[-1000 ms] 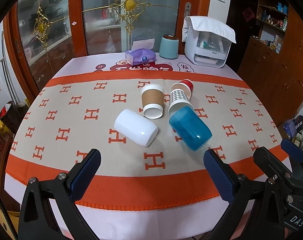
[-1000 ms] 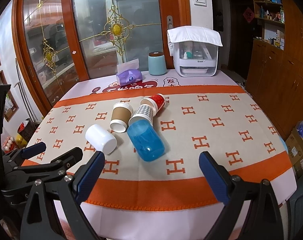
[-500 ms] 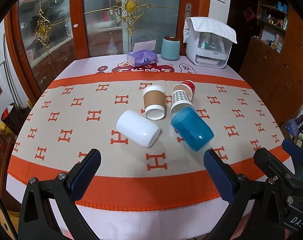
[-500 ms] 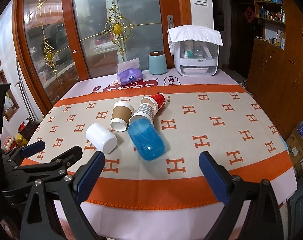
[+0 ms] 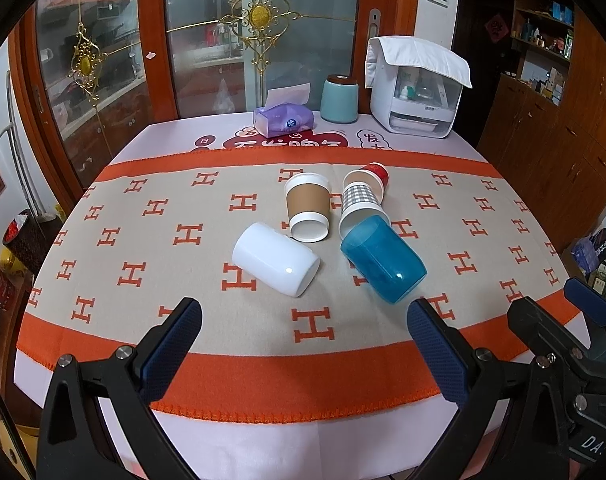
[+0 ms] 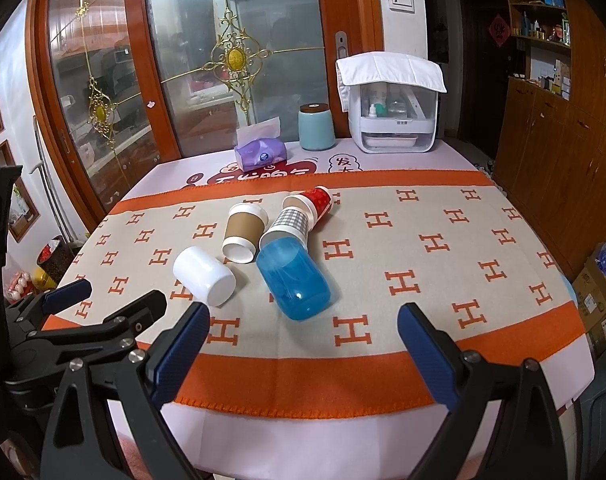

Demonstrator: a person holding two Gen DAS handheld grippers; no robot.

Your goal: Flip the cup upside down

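Note:
Several cups lie on their sides in the middle of the table: a white cup, a blue translucent cup, a brown-sleeved paper cup, a checked paper cup and a red paper cup. My left gripper is open and empty above the near table edge, short of the cups. My right gripper is open and empty, also near the front edge. The left gripper also shows at the right wrist view's lower left.
An orange-bordered cloth with H marks covers the table. At the back stand a purple tissue pack, a teal canister and a white cabinet box with a cloth on it. Glass doors are behind; wooden cabinets stand right.
Both views have shifted slightly, as the grippers drew back or rose a little. The cups have not moved and both grippers stay open.

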